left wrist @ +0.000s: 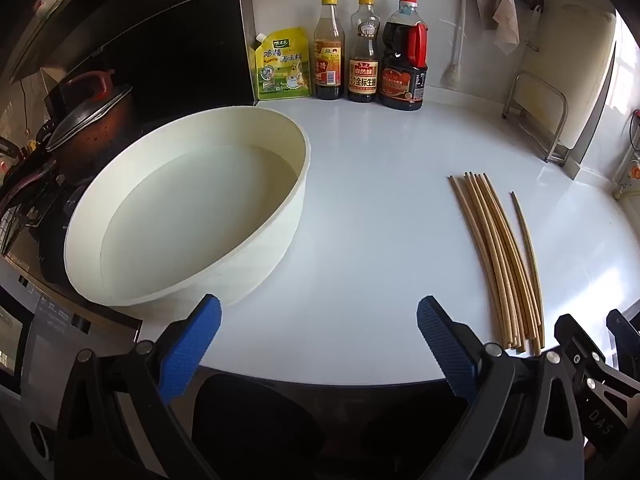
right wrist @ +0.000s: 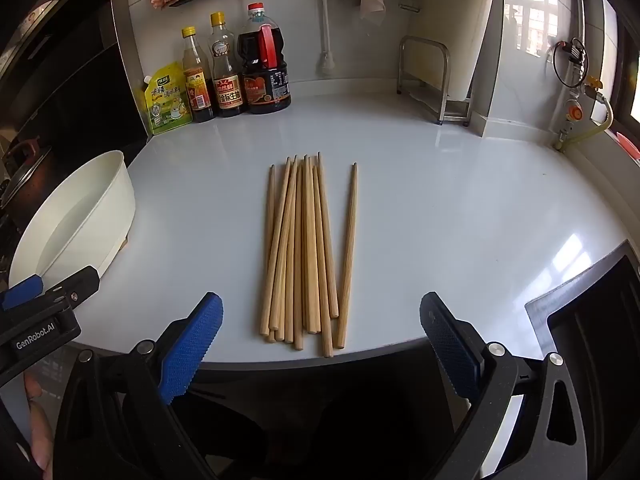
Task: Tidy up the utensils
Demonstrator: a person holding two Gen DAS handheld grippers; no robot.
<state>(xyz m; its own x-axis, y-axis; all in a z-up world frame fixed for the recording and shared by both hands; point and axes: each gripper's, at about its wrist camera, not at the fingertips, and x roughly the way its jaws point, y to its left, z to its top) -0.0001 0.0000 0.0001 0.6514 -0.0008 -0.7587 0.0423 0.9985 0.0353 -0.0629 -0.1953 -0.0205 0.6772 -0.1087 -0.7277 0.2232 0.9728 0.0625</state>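
Several wooden chopsticks (right wrist: pixel 304 248) lie side by side on the white counter, tips pointing away; one lies slightly apart on the right. My right gripper (right wrist: pixel 320 316) hovers over their near ends, open, nothing between its blue pads. In the left wrist view the same chopsticks (left wrist: pixel 500 260) lie at the right, and my left gripper (left wrist: pixel 318 318) stands open above the counter's front edge, empty. A large white round basin (left wrist: pixel 280 216) holding water sits just left of it; the basin (right wrist: pixel 112 200) also shows at the left of the right wrist view, with the left gripper (right wrist: pixel 24 300) beside it.
Three sauce bottles (left wrist: pixel 364 48) and a yellow seasoning pouch (left wrist: pixel 284 66) stand against the back wall. A lidded pot (left wrist: pixel 88 124) sits on the stove at left. A metal rack (right wrist: pixel 436 80) with a cutting board stands at the back right. Cloths hang on a wall rail.
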